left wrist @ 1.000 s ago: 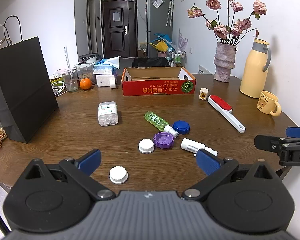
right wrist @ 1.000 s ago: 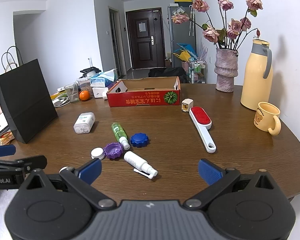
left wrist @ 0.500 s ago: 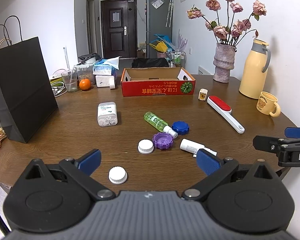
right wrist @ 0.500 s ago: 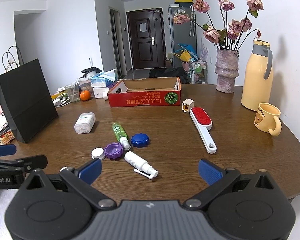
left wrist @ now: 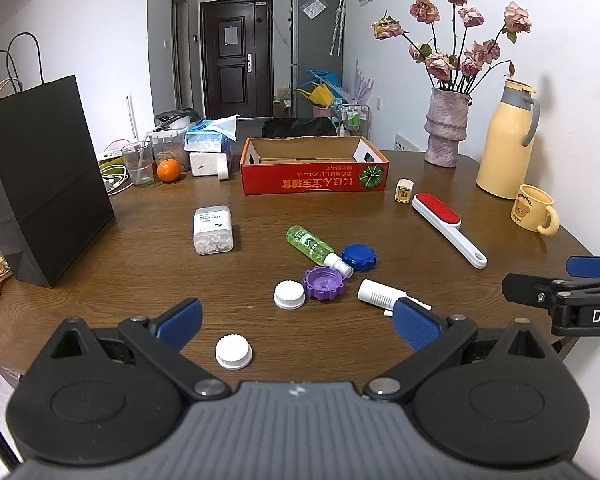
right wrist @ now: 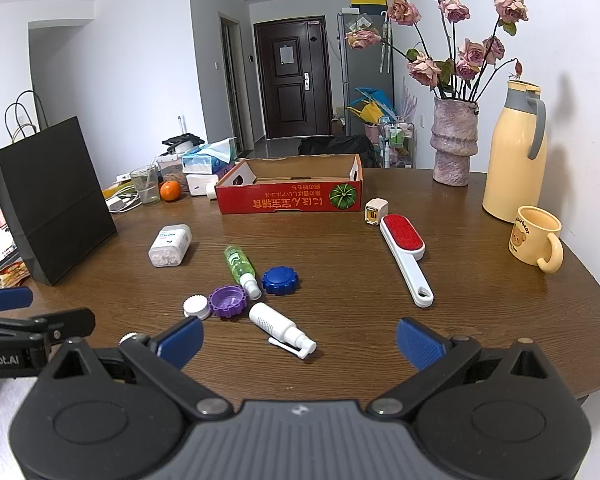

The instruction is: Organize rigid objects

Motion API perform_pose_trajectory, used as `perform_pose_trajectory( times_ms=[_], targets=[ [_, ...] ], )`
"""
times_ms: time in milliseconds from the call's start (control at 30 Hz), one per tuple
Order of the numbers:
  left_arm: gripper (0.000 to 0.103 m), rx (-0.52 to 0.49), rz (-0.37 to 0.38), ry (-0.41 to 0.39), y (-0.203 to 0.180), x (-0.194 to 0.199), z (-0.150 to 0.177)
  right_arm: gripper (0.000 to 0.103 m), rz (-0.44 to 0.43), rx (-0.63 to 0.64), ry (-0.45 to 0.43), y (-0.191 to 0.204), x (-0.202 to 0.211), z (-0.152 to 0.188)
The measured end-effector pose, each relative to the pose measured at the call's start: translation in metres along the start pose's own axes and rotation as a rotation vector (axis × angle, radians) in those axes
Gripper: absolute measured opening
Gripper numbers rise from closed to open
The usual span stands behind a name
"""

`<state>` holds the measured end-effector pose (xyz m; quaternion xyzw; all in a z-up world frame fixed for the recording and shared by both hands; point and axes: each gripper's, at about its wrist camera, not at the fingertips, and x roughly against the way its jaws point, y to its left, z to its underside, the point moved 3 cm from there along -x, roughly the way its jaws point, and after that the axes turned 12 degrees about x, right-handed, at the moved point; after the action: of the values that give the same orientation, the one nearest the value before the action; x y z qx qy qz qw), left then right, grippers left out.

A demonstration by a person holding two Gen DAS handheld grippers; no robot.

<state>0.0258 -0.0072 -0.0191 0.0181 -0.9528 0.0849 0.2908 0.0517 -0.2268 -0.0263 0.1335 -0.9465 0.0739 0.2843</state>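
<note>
Both claws are hovering above the near edge of the wooden desk [left wrist: 100,264], each spread wide and gripping nothing. The left claw [left wrist: 298,322] is hanging over a lone white cap [left wrist: 233,351], and the right claw [right wrist: 300,340] is facing a white spray bottle [right wrist: 278,325] that is lying on its side.

The task's things are sitting scattered across the middle of the desk. A purple cap [left wrist: 324,282] is lying open side up, showing a bare inside, with a second white cap [left wrist: 289,294] just beside it. A blue cap [left wrist: 359,257] is resting near the nozzle of a green bottle [left wrist: 312,245], which is lying down. Farther left, a clear box with a white lid [left wrist: 213,229] is lying flat, packed with what look like cotton swabs. A red lint brush [left wrist: 446,228] is lying at the right, with a small cream charger [left wrist: 403,190] near its head.

Behind them, the red cardboard box [left wrist: 315,168] is standing open; only its brown floor is showing inside. A vase [left wrist: 447,126] is holding dried roses. A yellow mug [left wrist: 534,212] and a yellow jug [left wrist: 506,140] are standing at the right, contents hidden. A black paper bag [left wrist: 44,176] is standing upright at the left, and a glass [left wrist: 139,163] with a straw is sitting next to an orange [left wrist: 168,170].
</note>
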Motion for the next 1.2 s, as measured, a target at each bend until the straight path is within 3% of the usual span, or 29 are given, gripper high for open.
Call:
perform_pose_trajectory(
  times_ms=[1200],
  targets=[
    [0.103,0.005,0.008,0.006,-0.0037,-0.0003,0.0017,0.103,0.0,0.021,-0.003,0.0025,0.0005,0.0002]
  ],
)
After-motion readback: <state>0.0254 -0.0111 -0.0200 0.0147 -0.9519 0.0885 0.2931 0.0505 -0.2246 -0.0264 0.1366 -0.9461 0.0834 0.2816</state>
